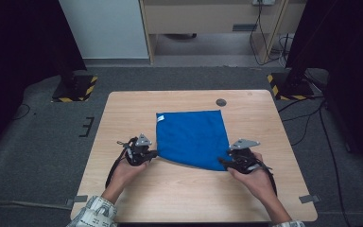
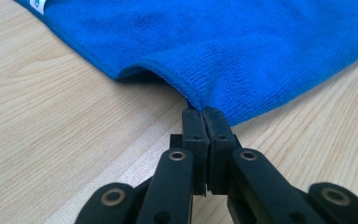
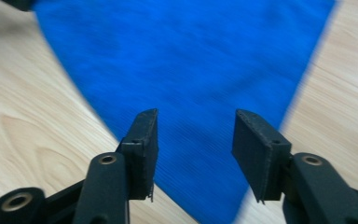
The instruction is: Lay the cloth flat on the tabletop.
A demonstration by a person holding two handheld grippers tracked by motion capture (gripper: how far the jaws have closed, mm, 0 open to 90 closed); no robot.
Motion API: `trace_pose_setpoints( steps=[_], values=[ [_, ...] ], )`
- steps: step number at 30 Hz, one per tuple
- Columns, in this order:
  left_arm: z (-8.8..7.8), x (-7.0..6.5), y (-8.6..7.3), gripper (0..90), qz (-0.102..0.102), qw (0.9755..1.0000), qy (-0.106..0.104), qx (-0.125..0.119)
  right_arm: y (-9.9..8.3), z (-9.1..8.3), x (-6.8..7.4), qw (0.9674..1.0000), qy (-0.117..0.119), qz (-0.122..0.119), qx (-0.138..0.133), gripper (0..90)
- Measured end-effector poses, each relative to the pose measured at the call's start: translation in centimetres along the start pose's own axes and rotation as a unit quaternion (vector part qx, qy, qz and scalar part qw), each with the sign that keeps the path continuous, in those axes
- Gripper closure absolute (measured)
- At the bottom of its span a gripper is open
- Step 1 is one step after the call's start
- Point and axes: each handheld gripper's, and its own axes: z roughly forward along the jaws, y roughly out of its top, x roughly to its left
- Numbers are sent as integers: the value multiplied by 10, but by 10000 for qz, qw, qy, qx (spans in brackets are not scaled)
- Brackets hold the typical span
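A blue cloth [image 1: 191,137] lies flat in the middle of the wooden table [image 1: 179,189], with a small white tag at its far left corner. My left gripper [image 1: 155,153] is shut on the cloth's near left corner; in the left gripper view the jaws pinch the cloth [image 2: 242,51] edge at the gripper [image 2: 204,112] tips and lift it slightly. My right gripper [image 1: 223,162] is open at the near right corner. In the right gripper view the gripper [image 3: 196,135] straddles the pointed corner of the cloth [image 3: 186,60], which lies between its spread jaws.
A round dark grommet [image 1: 221,102] sits in the table near its far edge. Black stands with yellow-striped bases [image 1: 75,87] [image 1: 288,85] flank the table's far corners. Cables trail across the grey floor at right.
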Motion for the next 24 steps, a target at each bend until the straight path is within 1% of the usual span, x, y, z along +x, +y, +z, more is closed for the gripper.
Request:
trace_pose_setpoints(
  steps=[4,6,9,12,14,16,20,22,24],
  values=[
    [0,-1,0,873,8,10000,-19,-11,5,14,18,9993,279,-258,-44,562],
    [-1,-1,-1,858,23,10000,-28,-31,7,20,26,9986,397,-347,-87,579],
    [-1,0,-4,810,53,10000,-42,-49,9,31,41,9969,575,-536,-62,596],
    [-2,0,-6,744,103,9999,-48,-124,11,41,50,9957,646,-656,9,597],
    [-2,0,-8,663,85,9997,-76,-201,11,49,56,9949,694,-729,52,587],
    [-2,1,-10,642,76,9997,-115,-209,12,55,60,9944,732,-760,74,566],
    [0,2,-11,578,64,9998,-114,-180,12,66,67,9942,709,-795,165,507],
    [1,1,-12,559,70,9997,-160,-152,13,69,69,9940,712,-809,167,500],
    [4,0,-12,540,90,9997,-225,-94,13,71,70,9940,676,-843,192,514]
  ],
)
